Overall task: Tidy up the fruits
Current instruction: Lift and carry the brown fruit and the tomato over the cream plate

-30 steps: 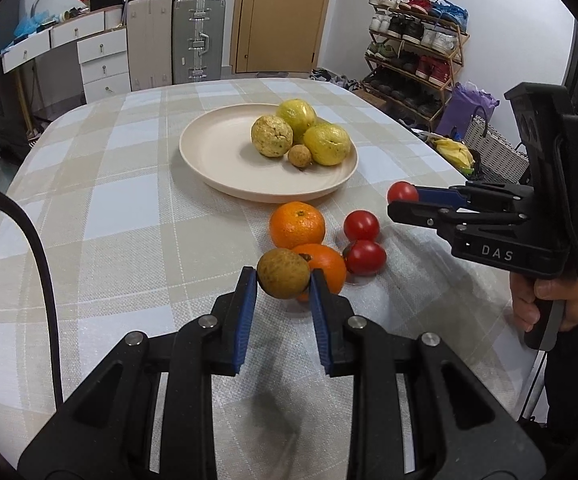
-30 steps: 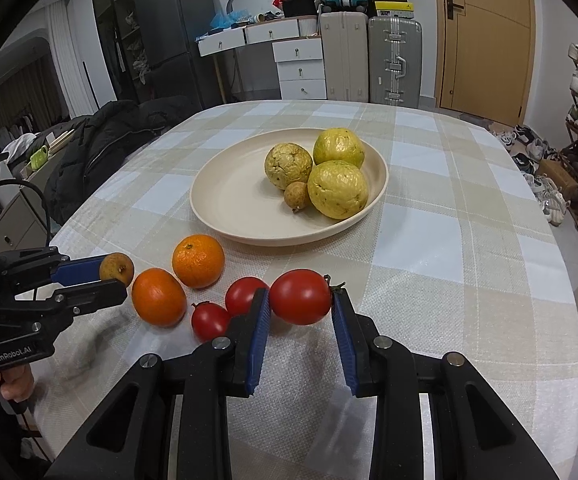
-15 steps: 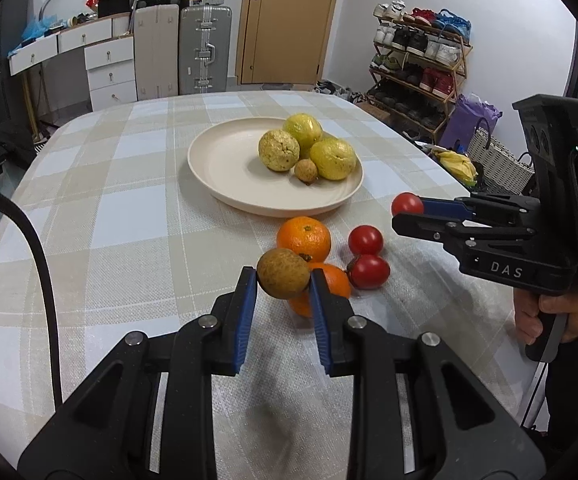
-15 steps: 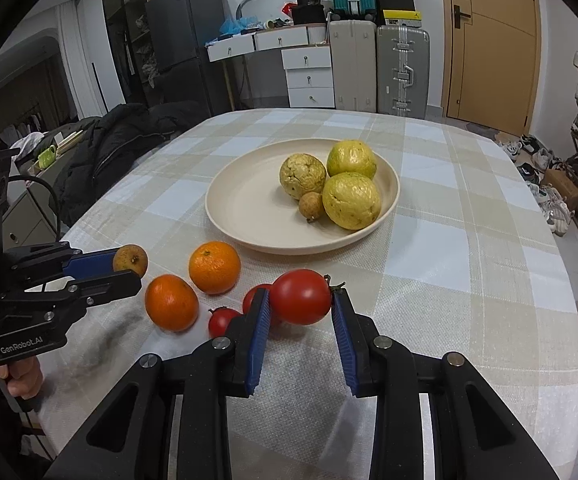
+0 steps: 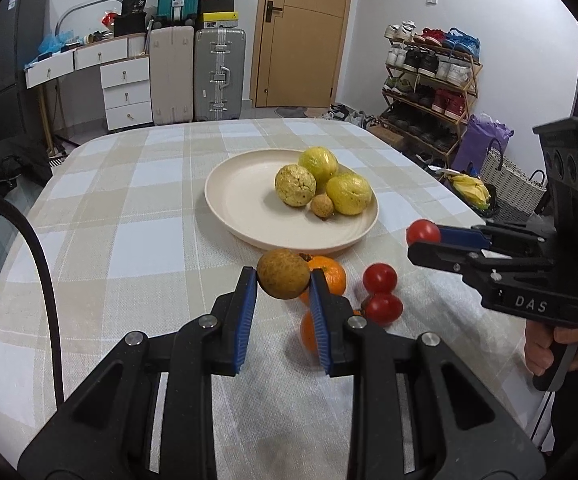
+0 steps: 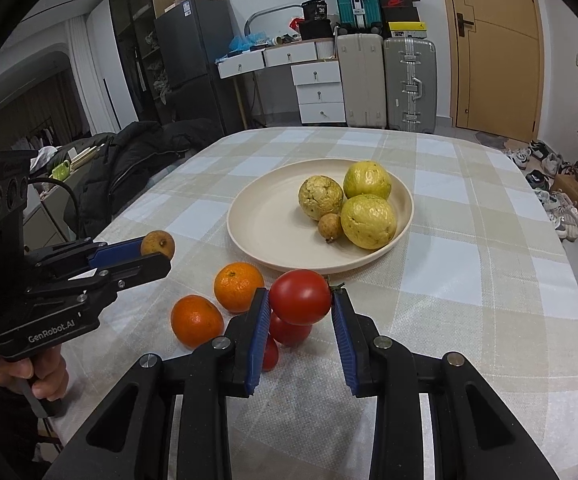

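Observation:
My left gripper [image 5: 283,276] is shut on a small brown round fruit [image 5: 283,274] and holds it above the table, short of the cream plate [image 5: 241,196]. My right gripper [image 6: 300,298] is shut on a red tomato [image 6: 300,297], held in the air above two tomatoes on the cloth [image 5: 381,278]. Two oranges [image 6: 239,287] lie next to them. The plate holds three yellow-green fruits [image 6: 368,221] and one small brown fruit [image 6: 329,227]. Each gripper shows in the other's view: the right gripper [image 5: 423,236], the left gripper [image 6: 159,250].
The table [image 5: 129,248] has a checked cloth. Suitcases, drawers and a door stand behind it; a shoe rack [image 5: 433,80] and baskets are to the right. A dark jacket [image 6: 137,152] hangs beside the table's left edge.
Both grippers have risen and tilted up with their fruit still held, so the plate now sits lower and farther in both views. The fruit on the table and plate has not moved.

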`<move>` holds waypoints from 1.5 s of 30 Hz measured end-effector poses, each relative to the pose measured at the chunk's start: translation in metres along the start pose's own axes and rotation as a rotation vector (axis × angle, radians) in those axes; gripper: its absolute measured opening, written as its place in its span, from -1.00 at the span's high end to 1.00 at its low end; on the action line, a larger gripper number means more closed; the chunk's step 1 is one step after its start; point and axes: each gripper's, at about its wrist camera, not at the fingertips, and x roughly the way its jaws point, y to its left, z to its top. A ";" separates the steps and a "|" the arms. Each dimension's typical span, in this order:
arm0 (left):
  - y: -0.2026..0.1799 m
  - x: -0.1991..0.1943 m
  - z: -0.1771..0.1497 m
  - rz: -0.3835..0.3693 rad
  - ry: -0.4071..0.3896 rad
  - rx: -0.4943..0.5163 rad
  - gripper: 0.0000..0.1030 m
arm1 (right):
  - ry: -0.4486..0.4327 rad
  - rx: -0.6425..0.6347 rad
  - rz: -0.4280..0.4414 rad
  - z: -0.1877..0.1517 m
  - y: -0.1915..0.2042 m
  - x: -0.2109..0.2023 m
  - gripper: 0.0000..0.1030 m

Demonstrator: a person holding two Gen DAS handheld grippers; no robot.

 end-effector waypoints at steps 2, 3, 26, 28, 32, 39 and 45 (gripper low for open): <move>0.001 0.001 0.003 0.009 -0.012 -0.007 0.53 | -0.010 0.004 0.003 0.001 0.000 -0.001 0.38; 0.002 0.002 0.005 0.017 -0.017 -0.008 0.53 | -0.017 0.005 0.002 0.001 -0.001 -0.002 0.38; -0.003 0.036 0.037 0.036 -0.035 -0.033 0.53 | -0.071 0.063 0.035 0.031 -0.010 0.004 0.38; -0.002 0.041 0.039 0.037 -0.030 -0.035 0.53 | -0.065 0.073 0.039 0.032 -0.013 0.007 0.38; 0.001 0.051 0.042 0.045 -0.022 -0.043 0.53 | -0.056 0.090 0.039 0.034 -0.018 0.014 0.38; 0.004 0.070 0.047 0.064 0.000 -0.043 0.53 | -0.030 0.099 0.035 0.036 -0.022 0.028 0.38; 0.005 0.085 0.050 0.080 0.021 -0.032 0.53 | -0.013 0.101 0.037 0.037 -0.024 0.038 0.38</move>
